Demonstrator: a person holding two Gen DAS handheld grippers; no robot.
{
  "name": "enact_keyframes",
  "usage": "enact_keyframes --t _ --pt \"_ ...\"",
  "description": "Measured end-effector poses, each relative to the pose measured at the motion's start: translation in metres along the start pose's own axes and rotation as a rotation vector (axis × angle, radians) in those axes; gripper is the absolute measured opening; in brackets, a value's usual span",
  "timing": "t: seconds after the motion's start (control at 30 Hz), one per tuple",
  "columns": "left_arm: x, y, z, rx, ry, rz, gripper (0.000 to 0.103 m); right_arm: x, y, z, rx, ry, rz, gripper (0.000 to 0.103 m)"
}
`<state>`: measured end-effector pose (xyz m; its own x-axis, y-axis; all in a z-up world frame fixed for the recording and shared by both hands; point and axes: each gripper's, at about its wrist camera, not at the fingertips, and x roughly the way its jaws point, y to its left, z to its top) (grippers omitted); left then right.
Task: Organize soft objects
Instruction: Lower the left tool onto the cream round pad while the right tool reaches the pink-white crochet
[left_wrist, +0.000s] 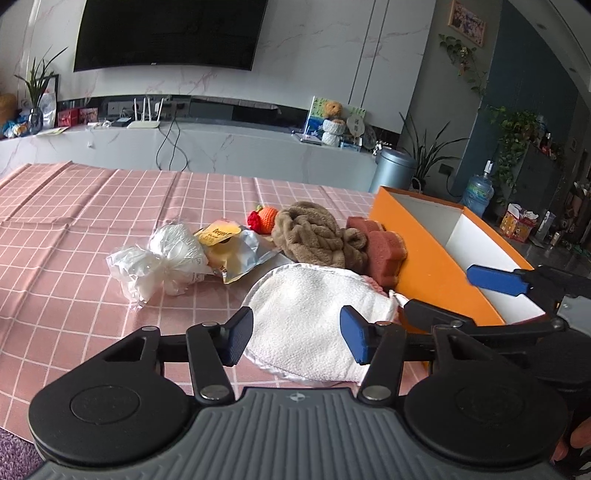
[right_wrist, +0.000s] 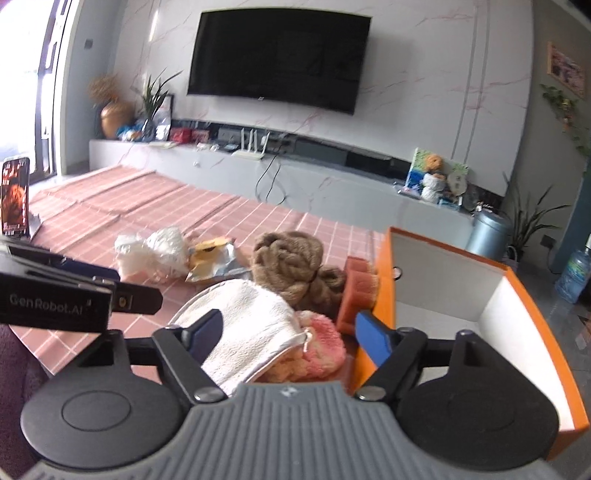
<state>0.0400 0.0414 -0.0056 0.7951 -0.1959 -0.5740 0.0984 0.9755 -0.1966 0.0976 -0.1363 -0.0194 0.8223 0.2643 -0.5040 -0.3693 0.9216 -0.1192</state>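
A white terry cloth (left_wrist: 306, 314) lies at the table's near edge, with a pink fluffy piece (right_wrist: 321, 343) under its right side. My left gripper (left_wrist: 297, 338) is open, its pads on either side of the cloth, empty. My right gripper (right_wrist: 291, 334) is open over the cloth and pink piece; it also shows in the left wrist view (left_wrist: 447, 295). Behind lie a brown plush bundle (left_wrist: 317, 234), a reddish sponge (left_wrist: 384, 247), an orange knitted toy (left_wrist: 264, 219), a white bagged item (left_wrist: 162, 256) and a yellow snack packet (left_wrist: 229, 247). An orange box (left_wrist: 432, 266) with white inside stands at the right.
The table has a pink checked cloth (left_wrist: 74, 229). A phone on a stand (right_wrist: 14, 195) is at the far left. Behind the table are a TV wall and a low cabinet (left_wrist: 221, 144). A grey bin (left_wrist: 393, 170) and plants stand at the right.
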Motion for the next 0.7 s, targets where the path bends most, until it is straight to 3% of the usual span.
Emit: enact_keyframes --t 0.17,0.33,0.53,0.63,0.7 --pt "0.015 0.013 0.002 -0.016 0.05 0.012 0.064 0.035 0.007 0.004 -0.054 0.085 0.024 0.066" --pt "0.03 0.019 -0.002 -0.019 0.09 0.044 0.07 0.066 0.003 0.004 -0.03 0.17 0.037 0.065" --pt "0.041 0.025 -0.005 -0.044 0.13 0.046 0.07 0.089 0.011 -0.001 -0.034 0.209 0.048 0.066" --pt "0.042 0.027 -0.008 -0.049 0.141 0.046 0.07 0.09 0.015 -0.003 -0.033 0.205 0.041 0.053" --pt "0.042 0.029 -0.01 -0.056 0.148 0.048 0.07 0.086 0.018 -0.001 -0.045 0.185 0.034 0.036"
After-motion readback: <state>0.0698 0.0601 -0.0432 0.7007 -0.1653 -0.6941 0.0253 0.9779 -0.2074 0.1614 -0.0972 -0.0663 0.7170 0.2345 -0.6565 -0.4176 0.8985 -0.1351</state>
